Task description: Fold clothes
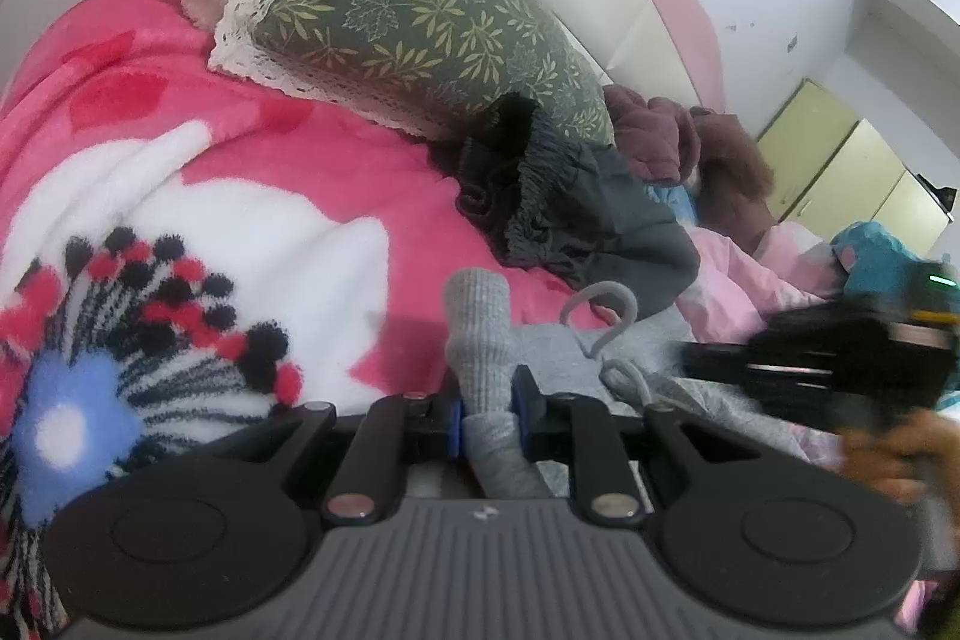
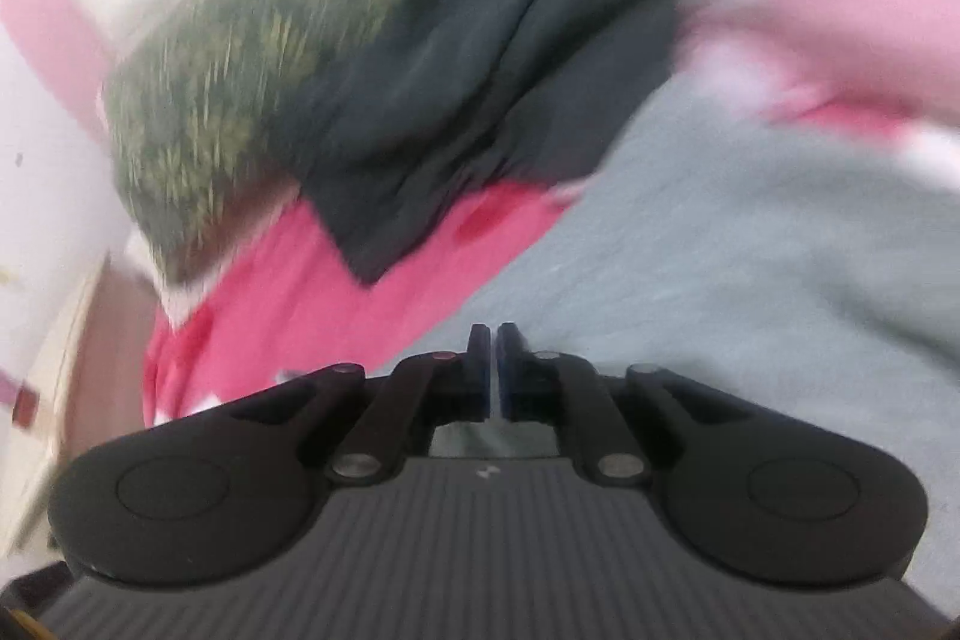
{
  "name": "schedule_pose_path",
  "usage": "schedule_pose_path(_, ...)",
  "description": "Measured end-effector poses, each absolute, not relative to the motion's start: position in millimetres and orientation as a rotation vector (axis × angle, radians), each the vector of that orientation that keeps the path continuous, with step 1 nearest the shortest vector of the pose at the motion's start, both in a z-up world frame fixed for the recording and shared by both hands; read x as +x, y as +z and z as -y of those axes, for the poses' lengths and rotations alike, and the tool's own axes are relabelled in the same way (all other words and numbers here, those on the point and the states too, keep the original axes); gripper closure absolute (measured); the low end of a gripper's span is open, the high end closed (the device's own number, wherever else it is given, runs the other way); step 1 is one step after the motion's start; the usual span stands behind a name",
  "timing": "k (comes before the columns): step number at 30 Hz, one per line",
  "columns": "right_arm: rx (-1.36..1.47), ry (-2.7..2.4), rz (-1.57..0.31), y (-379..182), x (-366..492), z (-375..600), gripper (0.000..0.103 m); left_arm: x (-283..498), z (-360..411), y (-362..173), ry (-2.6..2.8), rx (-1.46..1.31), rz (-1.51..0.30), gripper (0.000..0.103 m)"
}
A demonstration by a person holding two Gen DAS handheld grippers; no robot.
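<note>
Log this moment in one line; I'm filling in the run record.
left gripper: shut on grey garment cuff | right gripper: shut, nothing visibly held, over grey garment | surface: pink blanket | right view blurred

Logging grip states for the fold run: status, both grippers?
Left gripper shut on light grey knit garment. Right gripper shut, nothing visibly held, over the grey fabric. Dark grey pants heaped just beyond on pink fleece blanket.

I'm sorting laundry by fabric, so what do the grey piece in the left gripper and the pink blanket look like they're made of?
Grey garment: looks like ribbed knit, probably cotton jersey, matte; fine vertical ribs show on the cuff. Pink blanket: plush fleece, likely synthetic; fuzzy pile blurs the pattern edges.
</note>
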State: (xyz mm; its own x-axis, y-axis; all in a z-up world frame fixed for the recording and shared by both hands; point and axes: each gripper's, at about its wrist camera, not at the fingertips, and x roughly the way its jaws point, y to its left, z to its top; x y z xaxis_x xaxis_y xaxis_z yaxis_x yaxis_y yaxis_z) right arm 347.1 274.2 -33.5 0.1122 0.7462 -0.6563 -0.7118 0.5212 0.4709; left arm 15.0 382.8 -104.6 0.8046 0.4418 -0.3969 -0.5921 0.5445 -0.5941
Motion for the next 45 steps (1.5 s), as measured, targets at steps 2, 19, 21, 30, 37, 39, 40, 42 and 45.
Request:
schedule_pose_path(2,0.114,1.032,-0.942,-3.9,347.1,-220.7,0.099,13.6,-383.4,-105.0,0.61,-0.79,-0.203,0.082)
schedule_pose_path(19,0.264,0.503,-0.653,88.0,232.8,224.3,0.076,47.2,-308.7,-13.6,0.451,-0.507,-0.214,0.057)
schedule_pose_path(21,0.274,0.533,-0.69,65.7,243.6,214.4,0.075,90.1,-286.9,-7.4,0.336,-0.473,-0.291,0.058)
schedule_pose_path(30,0.139,0.738,-0.89,-20.4,305.9,110.1,0.07,231.4,-229.3,-41.2,0.33,-0.243,-0.463,0.063)
schedule_pose_path(37,-0.026,0.823,-0.908,-40.3,309.4,74.8,0.082,248.0,-246.6,-81.8,0.374,-0.308,-0.544,0.068)
schedule_pose_path(39,-0.064,0.823,-0.884,-38.9,304.9,73.2,0.09,247.8,-251.7,-85.4,0.366,-0.335,-0.547,0.068)
schedule_pose_path(40,-0.074,0.818,-0.862,-35.9,301.8,74.1,0.098,247.2,-253.7,-87.2,0.36,-0.346,-0.547,0.068)
schedule_pose_path(42,-0.092,0.798,-0.818,-29.2,298.8,74.6,0.099,244.9,-255.7,-89.1,0.351,-0.362,-0.545,0.068)
schedule_pose_path(45,-0.117,0.755,-0.775,-20.1,306.0,75.1,0.101,244.1,-257.4,-89.3,0.344,-0.374,-0.54,0.068)
